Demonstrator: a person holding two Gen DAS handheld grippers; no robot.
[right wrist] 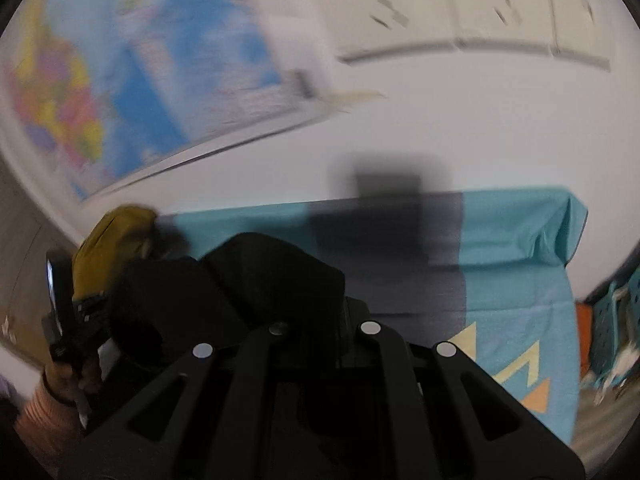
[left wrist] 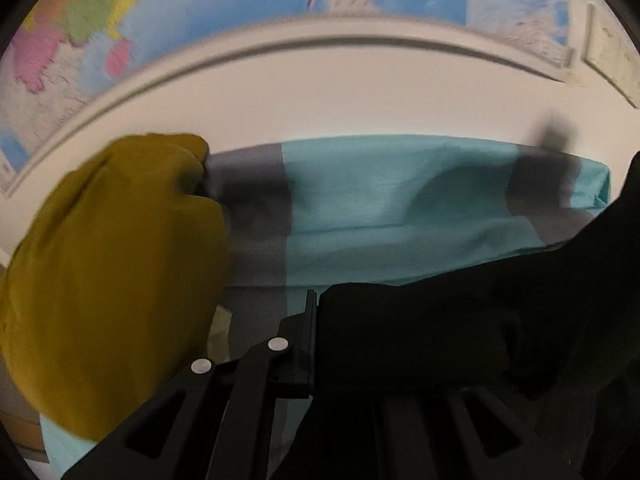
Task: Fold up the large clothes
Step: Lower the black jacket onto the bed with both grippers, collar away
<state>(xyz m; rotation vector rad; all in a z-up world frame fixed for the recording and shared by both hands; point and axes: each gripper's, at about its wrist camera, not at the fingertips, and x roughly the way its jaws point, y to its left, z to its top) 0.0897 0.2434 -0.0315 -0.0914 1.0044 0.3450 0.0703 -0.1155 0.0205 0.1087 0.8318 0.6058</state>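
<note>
On the white table (left wrist: 360, 100), a teal garment (left wrist: 380, 208) lies spread, its far edge straight. Left gripper (left wrist: 248, 240): mustard finger (left wrist: 112, 272) and black finger (left wrist: 440, 340) apart, fabric between; whether it is pinched cannot be told. Right gripper (right wrist: 240, 280): fingers obscured, state undeterminable. Judged mid-fold; next move requires a confirmed hold. Bare table lies beyond; wall map (left wrist: 200, 4) bounds it.
</note>
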